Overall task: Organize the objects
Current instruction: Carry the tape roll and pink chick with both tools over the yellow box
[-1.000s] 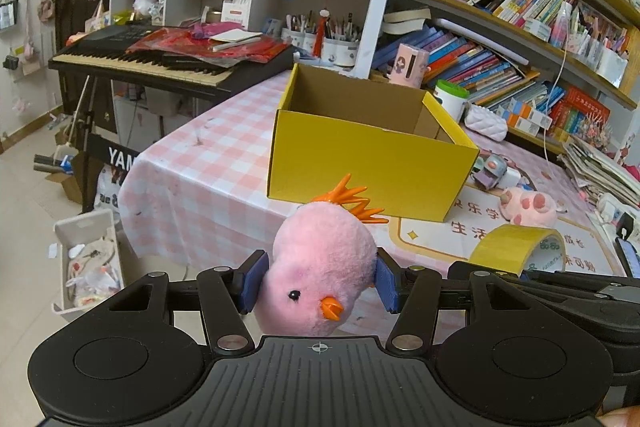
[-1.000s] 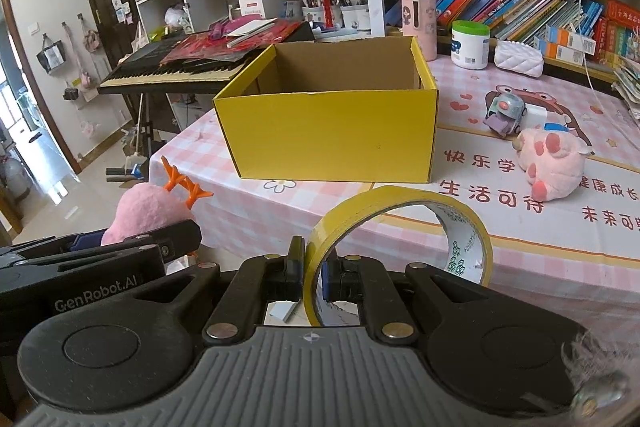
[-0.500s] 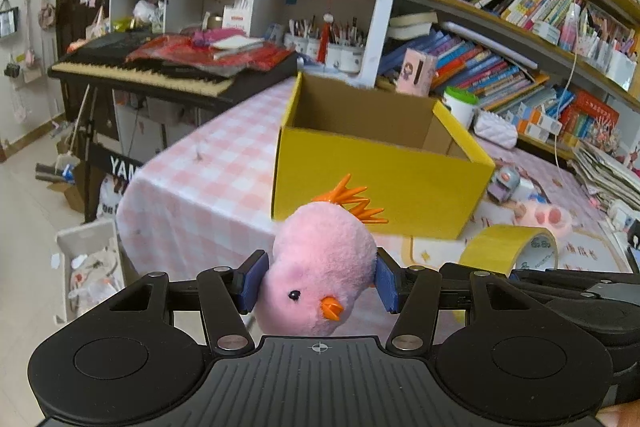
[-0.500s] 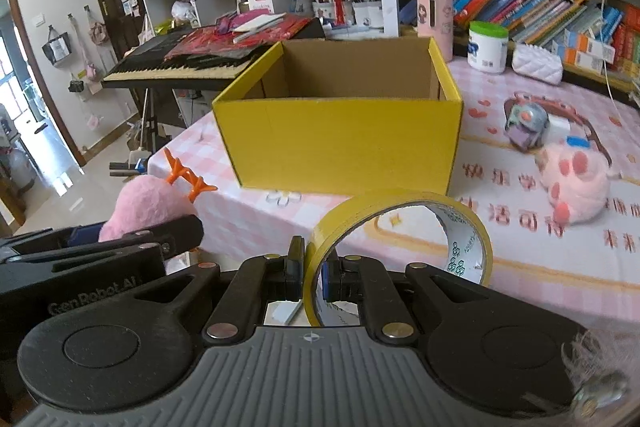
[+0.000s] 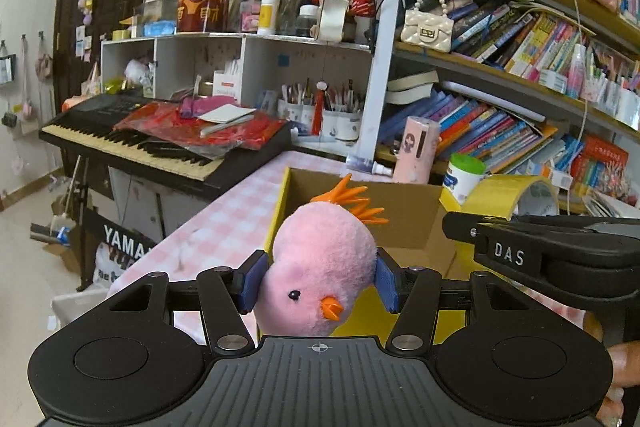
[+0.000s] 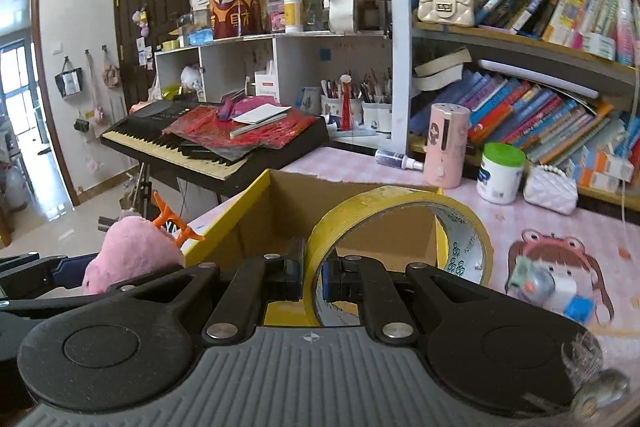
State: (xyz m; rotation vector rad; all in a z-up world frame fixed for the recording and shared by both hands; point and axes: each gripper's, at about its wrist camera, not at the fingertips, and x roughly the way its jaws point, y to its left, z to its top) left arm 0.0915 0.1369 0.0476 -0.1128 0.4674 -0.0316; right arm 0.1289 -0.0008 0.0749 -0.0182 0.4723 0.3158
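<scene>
**Two items poised at the box rim**

My left gripper (image 5: 318, 285) has its jaws clamped on the one pink plush chick (image 5: 320, 275), held at the near wall of the single yellow cardboard box (image 6: 280, 211). My right gripper (image 6: 313, 277) has its jaws pinched narrow on the wall of one yellow tape roll (image 6: 400, 227), above the box opening. I judge this the drop-off step: next, carry both past the rim, then release. One small toy (image 6: 548, 279) sits on the counter (image 6: 540, 219).

Cluttered room: dark wooden door (image 6: 152, 7) in pale wall, Yamaha keyboard (image 5: 160, 143) on stand, white cubby shelf (image 5: 240, 67), packed bookshelves (image 6: 540, 87), pink checked tablecloth (image 5: 224, 223), daylight from doorway (image 6: 20, 87) at left.
</scene>
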